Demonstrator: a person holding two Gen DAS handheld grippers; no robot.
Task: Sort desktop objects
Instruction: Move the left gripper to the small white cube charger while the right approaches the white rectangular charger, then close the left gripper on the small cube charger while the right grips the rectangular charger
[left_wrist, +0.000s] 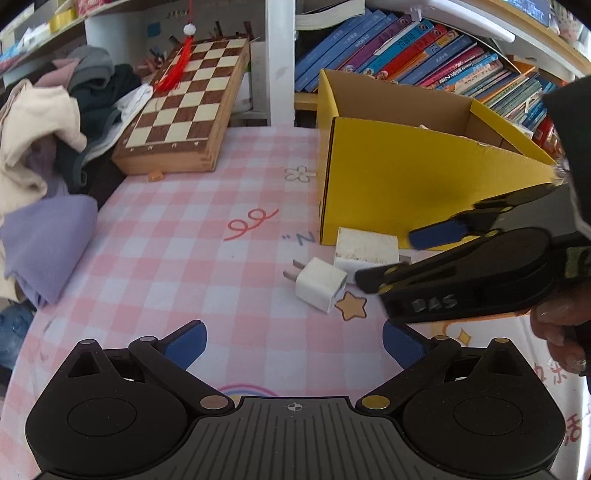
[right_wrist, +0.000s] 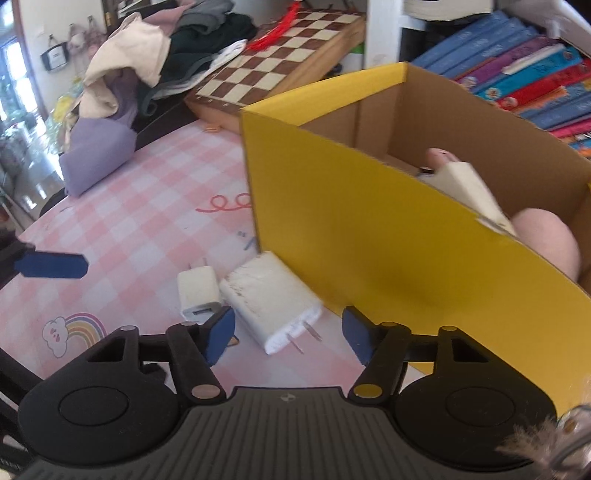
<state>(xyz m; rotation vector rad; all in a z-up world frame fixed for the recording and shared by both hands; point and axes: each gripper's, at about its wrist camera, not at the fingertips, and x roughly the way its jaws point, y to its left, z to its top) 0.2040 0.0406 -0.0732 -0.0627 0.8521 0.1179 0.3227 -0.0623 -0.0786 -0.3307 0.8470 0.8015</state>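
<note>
Two white plug chargers lie on the pink checked cloth by the yellow cardboard box (left_wrist: 388, 173) (right_wrist: 369, 236). The small cube charger (left_wrist: 320, 284) (right_wrist: 197, 287) lies left of the larger flat charger (left_wrist: 365, 249) (right_wrist: 271, 299), which rests against the box's front wall. My right gripper (right_wrist: 288, 339) (left_wrist: 391, 258) is open, its blue pads either side of the larger charger's pronged end, not touching it. My left gripper (left_wrist: 293, 343) is open over bare cloth, short of the small charger. Inside the box lie a pale flat object (right_wrist: 469, 188) and a pink rounded thing (right_wrist: 546, 240).
A wooden chessboard case (left_wrist: 177, 110) with a red tassel sits at the back left beside a pile of clothes (left_wrist: 44, 147). A row of books (left_wrist: 424, 51) stands on the shelf behind the box. A person's hand (left_wrist: 561, 325) holds the right gripper.
</note>
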